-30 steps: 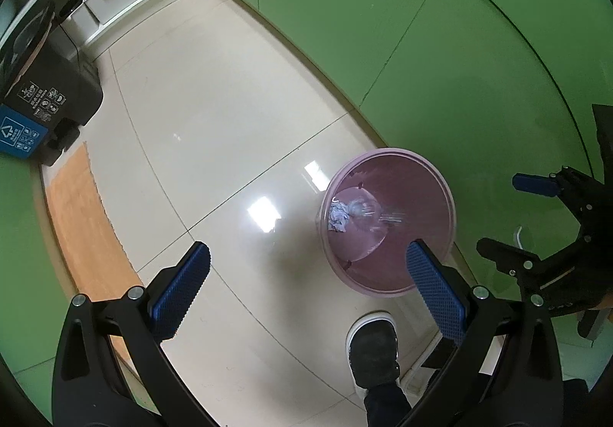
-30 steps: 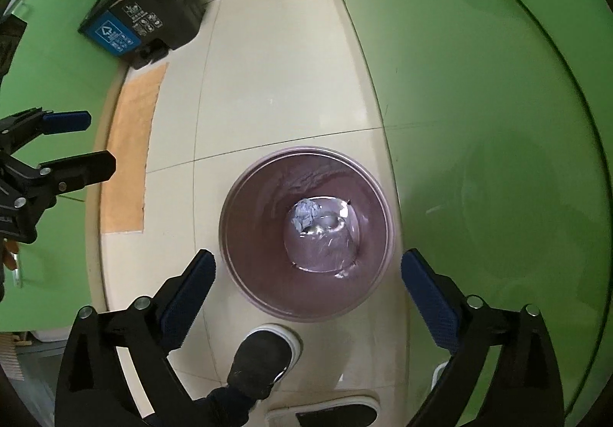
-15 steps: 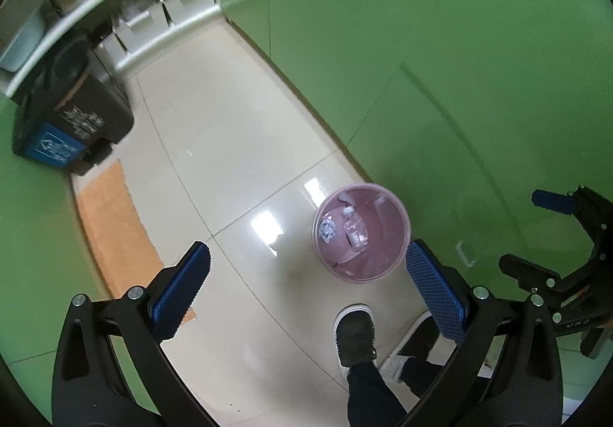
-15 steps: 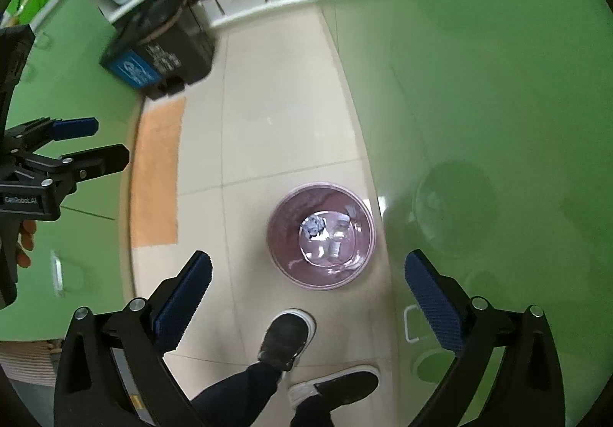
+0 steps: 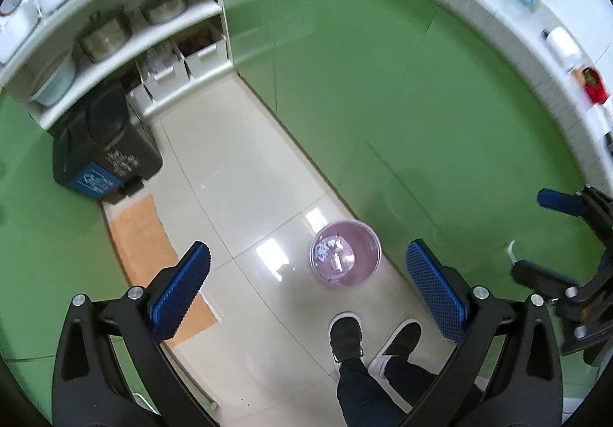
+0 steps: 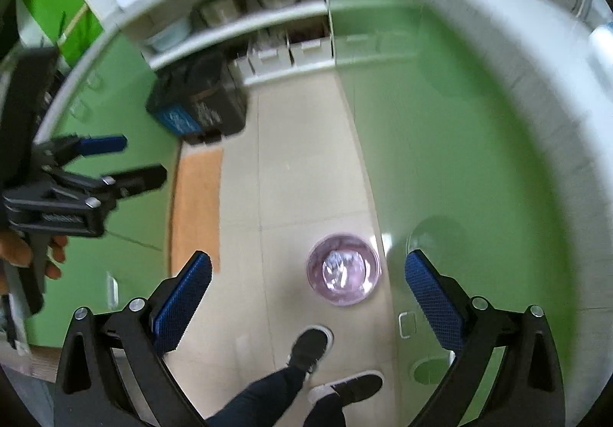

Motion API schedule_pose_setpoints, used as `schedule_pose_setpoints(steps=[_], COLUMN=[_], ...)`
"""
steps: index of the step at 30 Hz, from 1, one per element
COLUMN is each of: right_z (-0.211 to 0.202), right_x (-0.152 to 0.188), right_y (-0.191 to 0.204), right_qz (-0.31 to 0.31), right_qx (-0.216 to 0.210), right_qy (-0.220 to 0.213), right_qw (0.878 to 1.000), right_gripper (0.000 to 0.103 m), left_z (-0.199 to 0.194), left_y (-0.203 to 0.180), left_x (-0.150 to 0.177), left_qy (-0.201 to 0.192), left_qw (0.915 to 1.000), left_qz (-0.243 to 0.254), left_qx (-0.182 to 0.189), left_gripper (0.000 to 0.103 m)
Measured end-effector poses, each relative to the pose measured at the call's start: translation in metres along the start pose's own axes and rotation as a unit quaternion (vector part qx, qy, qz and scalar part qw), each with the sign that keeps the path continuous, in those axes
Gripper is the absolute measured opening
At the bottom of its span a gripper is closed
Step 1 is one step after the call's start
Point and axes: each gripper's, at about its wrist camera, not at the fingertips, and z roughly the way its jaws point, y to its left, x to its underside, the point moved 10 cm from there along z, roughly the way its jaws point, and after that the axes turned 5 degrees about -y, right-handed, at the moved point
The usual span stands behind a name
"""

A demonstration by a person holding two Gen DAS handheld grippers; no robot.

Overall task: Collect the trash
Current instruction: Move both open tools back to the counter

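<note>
Standing beside green cabinets (image 5: pixel 383 82), the pink bin (image 5: pixel 346 259) holds trash below both wide-open, empty jaws.

- The trash basket (image 5: pixel 345 260) stands on the floor (image 5: pixel 237 174), just beside the cabinet fronts (image 5: pixel 383 82) to its right.
- Crumpled trash (image 5: pixel 322 251) lies inside it.
- The person's shoes (image 5: pixel 346 335) are just before the basket.
- A mat (image 5: pixel 141 235) lies to the left.
- A bin (image 5: pixel 103 155) stands behind the mat, below the shelves (image 5: pixel 115 44).
</note>
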Motion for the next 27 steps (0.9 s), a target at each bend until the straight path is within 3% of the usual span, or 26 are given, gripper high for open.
schedule_pose_setpoints(steps=[6, 12, 19, 27], right_z=[-0.074, -0.135, -0.188, -0.241], right_x=[-0.034, -0.049, -0.046, -0.020], right_y=[-0.020, -0.069, -0.127, -0.203], right_qz=[0.010, 0.040, 0.082, 0.139], right_qx=[0.021, 0.062, 0.115, 0.171], right_qy=[-0.061, -0.106, -0.140, -0.158], right_qw=[0.998, 0.992, 0.980, 0.962], right_gripper=[0.097, 0.097, 0.097, 0.097], left_z=[-0.047, -0.083, -0.113, -0.117], left_y=[-0.024, -0.062, -0.125, -0.208], left_x=[-0.035, -0.069, -0.107, -0.135], left_qy=[-0.028, -0.058, -0.089, -0.098], left_qw=[0.9995, 0.9973, 0.9919, 0.9834], left_qz=[0.014, 0.035, 0.067, 0.118], left_qx=[0.006, 0.030, 0.061, 0.097], left_gripper=[0.100, 0.100, 0.100, 0.100])
